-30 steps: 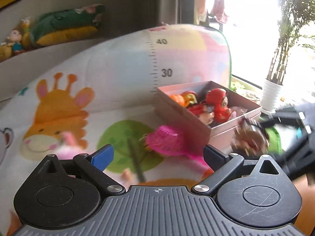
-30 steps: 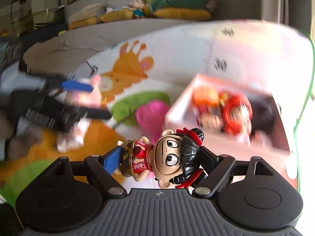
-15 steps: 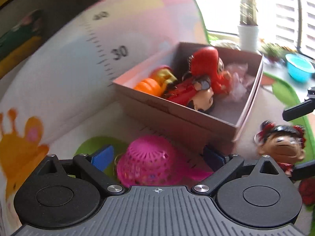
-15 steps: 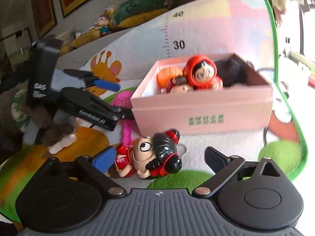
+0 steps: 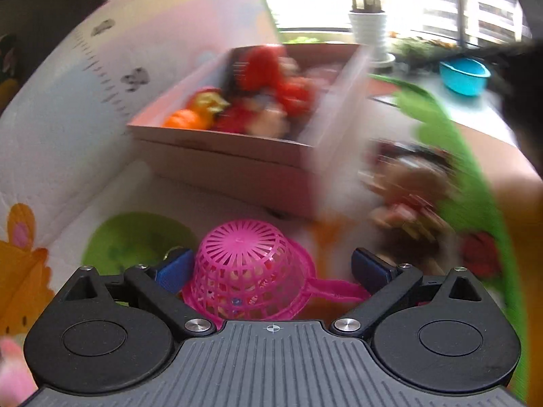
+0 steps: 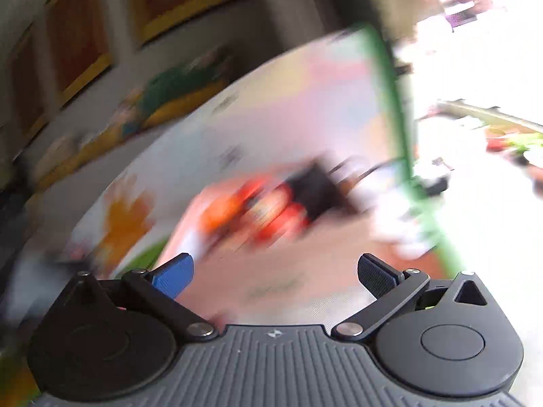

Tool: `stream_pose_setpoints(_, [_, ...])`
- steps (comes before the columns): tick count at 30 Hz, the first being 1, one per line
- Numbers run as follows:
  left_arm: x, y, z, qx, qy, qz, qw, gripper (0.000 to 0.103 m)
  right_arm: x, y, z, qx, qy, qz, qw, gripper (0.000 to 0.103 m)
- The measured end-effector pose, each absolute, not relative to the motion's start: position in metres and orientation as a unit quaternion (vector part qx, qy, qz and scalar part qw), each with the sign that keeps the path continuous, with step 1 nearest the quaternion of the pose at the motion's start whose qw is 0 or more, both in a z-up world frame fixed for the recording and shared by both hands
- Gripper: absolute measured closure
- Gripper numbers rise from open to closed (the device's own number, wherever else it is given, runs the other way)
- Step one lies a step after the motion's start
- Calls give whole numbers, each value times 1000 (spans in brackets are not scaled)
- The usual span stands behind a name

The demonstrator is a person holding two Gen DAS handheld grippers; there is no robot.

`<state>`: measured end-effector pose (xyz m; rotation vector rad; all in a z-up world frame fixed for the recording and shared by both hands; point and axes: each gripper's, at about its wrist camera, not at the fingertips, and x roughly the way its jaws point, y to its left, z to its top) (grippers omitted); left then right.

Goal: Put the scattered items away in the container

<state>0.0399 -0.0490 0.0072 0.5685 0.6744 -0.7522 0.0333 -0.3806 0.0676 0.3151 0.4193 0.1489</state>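
Note:
A pink cardboard box point(image 5: 237, 159) holds several red and orange toys and sits on the play mat. An upturned pink plastic basket point(image 5: 247, 271) lies between the fingers of my left gripper point(image 5: 271, 268), which is open around it without gripping. A dark-haired doll point(image 5: 407, 190), blurred, lies on the mat right of the box. In the right wrist view the box point(image 6: 271, 264) is smeared by motion. My right gripper point(image 6: 275, 274) is open, with nothing between its fingers.
The colourful play mat point(image 5: 68, 101) curves up behind the box, with a green border point(image 5: 458, 183) on the right. A white plant pot point(image 5: 368, 30) and a blue bowl point(image 5: 463, 76) stand by the window. Framed pictures point(image 6: 81, 44) hang on the wall.
My right gripper has let go of the doll, which now lies on the mat, and has swung away. My left gripper has closed in around the pink basket.

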Motion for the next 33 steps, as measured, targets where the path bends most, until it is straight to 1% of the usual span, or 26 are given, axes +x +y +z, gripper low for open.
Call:
stream_pose_setpoints(4, [1,-42,5,257,309,-356,844,2,70,-415,60,235,219,48,946,0])
stream_pose_setpoints(7, [-13,-30,6,225,322,-321,862,2,96,-411,51,248,239,55,937,0])
stream_pose_setpoints(13, [-34,-1,13,168,333,-280,884,2,102,-351,49,204,269,114,934,0])
stream_pose_setpoints(16, [-36,3,14,148,336,-270,890,2,109,-336,47,206,276,142,928,0])
stream_pose_setpoints(24, [-50,2,19,64,319,-253,911,2,87,-318,62,155,241,118,951,0])
stream_pose_setpoints(27, [-46,-10,16,75,308,-218,923,2,62,-322,64,141,243,108,954,0])
stream_pose_setpoints(33, [-40,-37,3,183,264,-145,936,2,7,-322,45,120,245,87,958,0])
